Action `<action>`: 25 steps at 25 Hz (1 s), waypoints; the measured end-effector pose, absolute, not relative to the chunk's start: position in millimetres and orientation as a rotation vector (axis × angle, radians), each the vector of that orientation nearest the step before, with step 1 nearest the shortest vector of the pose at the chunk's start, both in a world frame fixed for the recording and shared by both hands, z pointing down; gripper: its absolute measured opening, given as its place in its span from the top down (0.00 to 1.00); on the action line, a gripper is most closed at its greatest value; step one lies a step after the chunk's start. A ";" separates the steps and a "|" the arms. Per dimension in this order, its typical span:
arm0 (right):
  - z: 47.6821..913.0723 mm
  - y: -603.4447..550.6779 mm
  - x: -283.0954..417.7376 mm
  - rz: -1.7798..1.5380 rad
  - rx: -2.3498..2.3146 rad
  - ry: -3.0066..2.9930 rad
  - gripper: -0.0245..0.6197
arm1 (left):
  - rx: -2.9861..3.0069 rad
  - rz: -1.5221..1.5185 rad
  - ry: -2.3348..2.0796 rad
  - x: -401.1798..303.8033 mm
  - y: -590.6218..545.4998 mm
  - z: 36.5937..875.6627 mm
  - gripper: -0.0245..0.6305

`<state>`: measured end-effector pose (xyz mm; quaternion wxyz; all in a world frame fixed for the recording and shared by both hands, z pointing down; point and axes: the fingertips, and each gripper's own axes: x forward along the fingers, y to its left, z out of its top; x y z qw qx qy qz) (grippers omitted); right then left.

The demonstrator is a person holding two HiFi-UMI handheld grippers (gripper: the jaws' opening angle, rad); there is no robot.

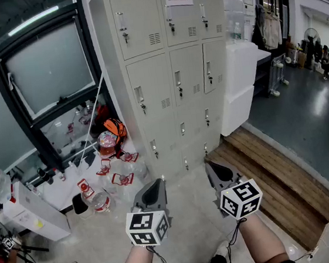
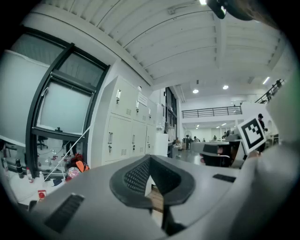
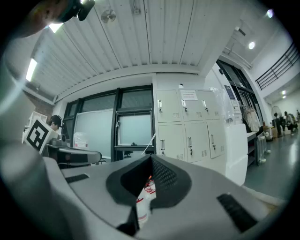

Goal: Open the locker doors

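Note:
A cream metal locker cabinet (image 1: 169, 68) stands ahead, three columns wide, and every door I can see on it is closed, with small handles and keys. It also shows in the left gripper view as the locker cabinet (image 2: 124, 126) and in the right gripper view as the locker cabinet (image 3: 187, 126). My left gripper (image 1: 154, 186) and right gripper (image 1: 214, 169) are held side by side, level, well short of the lockers. The jaws of both meet at the tips, with nothing between them: left gripper (image 2: 150, 159), right gripper (image 3: 151, 158).
An orange bag (image 1: 114, 129), bottles and red-white packets (image 1: 121, 178) litter the floor left of the lockers, below a dark window frame (image 1: 45, 71). A white box (image 1: 29, 214) sits lower left. A white cabinet (image 1: 242, 84) and a wooden step (image 1: 275, 174) lie right.

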<state>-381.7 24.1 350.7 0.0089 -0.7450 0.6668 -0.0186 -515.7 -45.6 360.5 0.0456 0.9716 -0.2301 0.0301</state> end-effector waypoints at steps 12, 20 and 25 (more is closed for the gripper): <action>354.1 29.1 -384.1 -0.062 -2.318 2.073 0.96 | 2.979 0.089 -0.692 -517.5 -39.6 360.6 0.96; 349.6 31.4 -392.6 -0.044 -2.314 2.074 0.96 | 2.984 0.081 -0.693 -526.4 -35.9 356.2 0.96; 348.1 26.1 -394.1 -0.025 -2.289 2.105 0.96 | 2.993 0.110 -0.710 -524.8 -35.7 360.9 0.96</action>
